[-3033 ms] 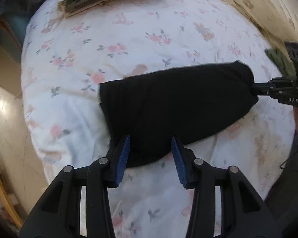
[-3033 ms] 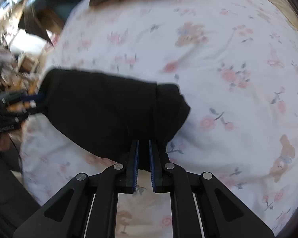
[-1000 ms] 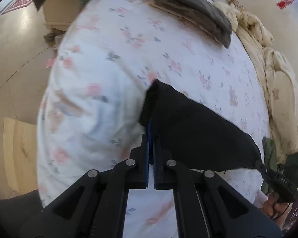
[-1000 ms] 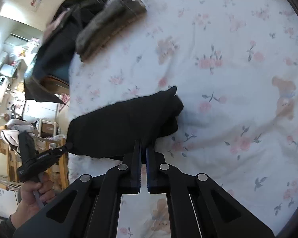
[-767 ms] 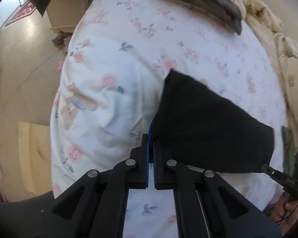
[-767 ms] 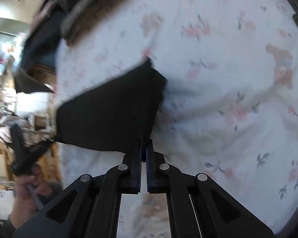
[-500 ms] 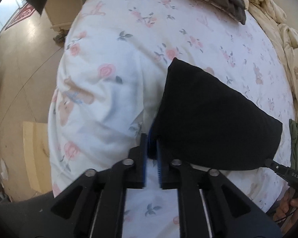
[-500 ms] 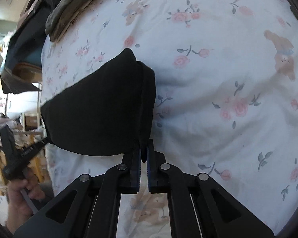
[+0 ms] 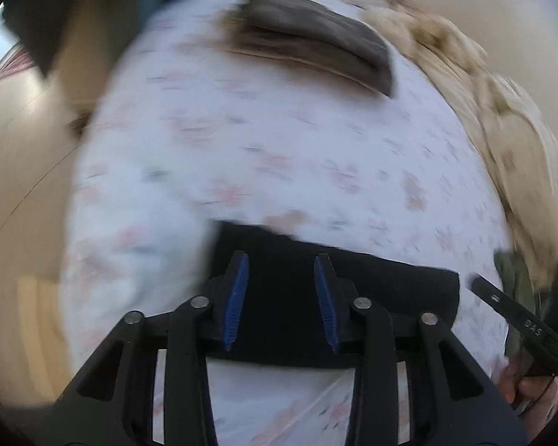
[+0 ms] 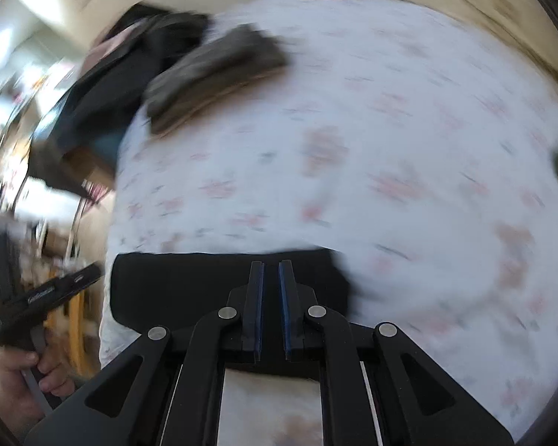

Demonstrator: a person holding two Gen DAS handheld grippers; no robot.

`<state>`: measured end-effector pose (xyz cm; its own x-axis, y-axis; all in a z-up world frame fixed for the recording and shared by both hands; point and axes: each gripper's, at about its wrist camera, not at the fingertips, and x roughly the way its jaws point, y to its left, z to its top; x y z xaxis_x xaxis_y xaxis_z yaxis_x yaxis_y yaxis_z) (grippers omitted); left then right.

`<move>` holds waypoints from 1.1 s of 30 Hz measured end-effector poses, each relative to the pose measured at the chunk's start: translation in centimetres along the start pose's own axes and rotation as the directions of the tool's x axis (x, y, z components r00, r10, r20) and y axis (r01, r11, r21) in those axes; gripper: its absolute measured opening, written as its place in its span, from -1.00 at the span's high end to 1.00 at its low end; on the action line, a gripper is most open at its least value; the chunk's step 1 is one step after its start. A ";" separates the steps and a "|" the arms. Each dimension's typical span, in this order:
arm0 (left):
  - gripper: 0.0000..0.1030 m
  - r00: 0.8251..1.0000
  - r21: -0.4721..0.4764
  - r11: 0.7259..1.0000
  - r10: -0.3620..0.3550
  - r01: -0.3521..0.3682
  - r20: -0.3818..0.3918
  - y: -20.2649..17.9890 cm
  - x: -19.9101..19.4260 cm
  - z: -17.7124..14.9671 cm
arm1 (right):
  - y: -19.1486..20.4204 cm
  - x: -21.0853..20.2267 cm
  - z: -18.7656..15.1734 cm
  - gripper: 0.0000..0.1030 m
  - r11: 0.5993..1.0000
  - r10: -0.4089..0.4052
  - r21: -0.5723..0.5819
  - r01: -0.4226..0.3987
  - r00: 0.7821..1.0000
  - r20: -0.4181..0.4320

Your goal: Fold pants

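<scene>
Folded black pants [image 9: 372, 297] lie on the floral bed [image 9: 279, 141]; left tool [image 9: 281, 290] opening, empty; right tool [image 10: 271, 297] slightly parted, empty

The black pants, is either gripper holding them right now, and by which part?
Neither holds them. The black pants lie folded on the floral sheet. The left gripper is opening with nothing pinched between its pads, and the right gripper shows an empty gap.

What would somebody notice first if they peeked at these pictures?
Probably the black pants, folded into a flat block on the flowery bedspread, close under both grippers. The left gripper hangs over them with its jaws opening. Farther back on the bed lies a stack of dark folded clothes.
</scene>
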<state>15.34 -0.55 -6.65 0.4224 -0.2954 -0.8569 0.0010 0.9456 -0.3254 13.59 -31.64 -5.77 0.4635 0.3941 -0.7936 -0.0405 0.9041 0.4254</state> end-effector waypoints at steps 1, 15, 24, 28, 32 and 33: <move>0.42 1.000 0.026 1.000 -0.004 0.003 0.020 -0.9 0.9 0.0 | 1.2 1.3 0.0 0.81 1.000 0.017 -0.026 -0.017 1.000 -0.001; 0.98 0.986 -0.186 0.978 0.116 -0.093 0.119 3.8 5.1 -1.1 | 1.4 7.7 -3.1 1.00 0.986 -0.142 -0.071 0.154 0.978 0.154; 0.59 0.966 -0.180 0.953 0.255 -0.245 0.038 5.6 4.1 -0.6 | -4.6 3.7 -2.2 0.87 0.973 -0.215 0.110 0.201 0.968 0.130; 0.07 0.980 -0.273 0.941 0.192 -0.201 -0.058 8.0 2.4 0.5 | -7.4 0.6 -0.8 0.85 0.972 -0.083 0.228 0.059 0.992 0.096; -0.84 0.988 -0.224 0.962 0.150 -0.154 -0.035 6.9 0.4 0.8 | -8.7 -0.7 0.9 -0.42 0.962 0.102 0.252 -0.104 0.995 0.021; -0.84 0.992 -0.209 0.970 0.120 -0.125 -0.036 6.5 0.5 0.8 | -8.8 -0.3 0.9 -0.46 0.955 0.150 0.260 -0.142 0.989 -0.011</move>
<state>16.26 5.60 -8.85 0.3868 -0.1848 -0.9035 -0.2408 0.9255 -0.2924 14.61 -39.88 -8.90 0.4424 0.5274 -0.7254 0.1255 0.7644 0.6324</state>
